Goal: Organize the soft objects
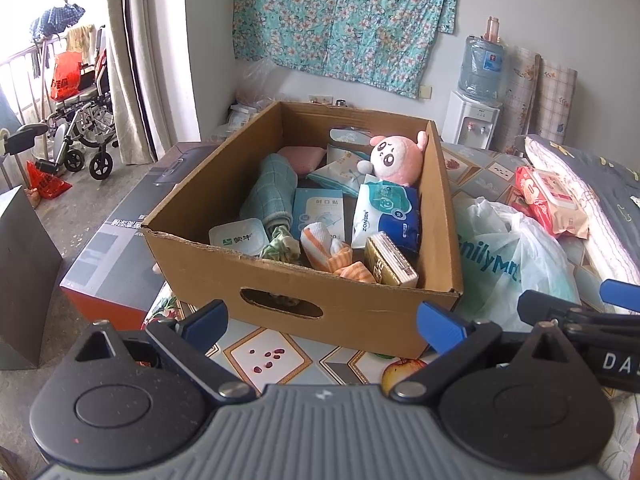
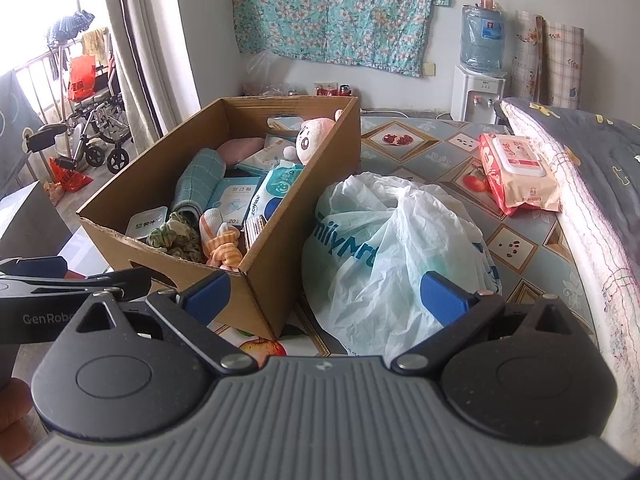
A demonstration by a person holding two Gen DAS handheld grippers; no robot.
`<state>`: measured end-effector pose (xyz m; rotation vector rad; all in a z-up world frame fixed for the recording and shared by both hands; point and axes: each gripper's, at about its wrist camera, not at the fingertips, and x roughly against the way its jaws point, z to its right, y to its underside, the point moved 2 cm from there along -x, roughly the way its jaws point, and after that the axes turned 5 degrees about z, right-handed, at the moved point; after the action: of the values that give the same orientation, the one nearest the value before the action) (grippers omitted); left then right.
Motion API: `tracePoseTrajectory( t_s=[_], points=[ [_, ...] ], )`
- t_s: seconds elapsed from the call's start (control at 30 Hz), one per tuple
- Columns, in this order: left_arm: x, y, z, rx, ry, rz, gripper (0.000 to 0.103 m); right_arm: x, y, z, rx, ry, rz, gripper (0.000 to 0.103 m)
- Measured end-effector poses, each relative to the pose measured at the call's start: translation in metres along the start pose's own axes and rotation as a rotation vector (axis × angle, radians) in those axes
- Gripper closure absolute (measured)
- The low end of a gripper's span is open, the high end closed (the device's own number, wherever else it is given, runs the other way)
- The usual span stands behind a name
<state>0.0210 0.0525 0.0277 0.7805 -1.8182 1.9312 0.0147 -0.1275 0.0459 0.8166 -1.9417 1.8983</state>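
An open cardboard box (image 1: 360,312) stands on a patterned mat and holds a pink plush doll (image 1: 394,156), a rolled teal towel (image 1: 270,194), orange-and-white socks (image 1: 332,252), a green scrunchie (image 1: 282,246), wipes packs and small boxes. The box also shows in the right wrist view (image 2: 272,280), with the doll (image 2: 314,138) and the socks (image 2: 222,240) inside. A white plastic bag (image 2: 384,248) lies right of the box. My left gripper (image 1: 322,326) is open and empty before the box's front wall. My right gripper (image 2: 326,294) is open and empty over the bag's near side.
A red wipes pack (image 2: 516,176) lies on the mat by a folded quilt (image 2: 600,200). A water dispenser (image 2: 478,80) stands at the back wall. A dark carton (image 1: 120,248) sits left of the box, a wheelchair (image 1: 80,120) beyond it.
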Motion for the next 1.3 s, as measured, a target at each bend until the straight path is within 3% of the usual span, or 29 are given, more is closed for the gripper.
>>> tracePoseTrajectory(
  t_s=[1.3],
  points=[
    [-0.005, 0.007, 0.002, 0.001, -0.003, -0.028, 0.003, -0.011, 0.006, 0.005, -0.047, 0.014, -0.060, 0.001]
  ],
)
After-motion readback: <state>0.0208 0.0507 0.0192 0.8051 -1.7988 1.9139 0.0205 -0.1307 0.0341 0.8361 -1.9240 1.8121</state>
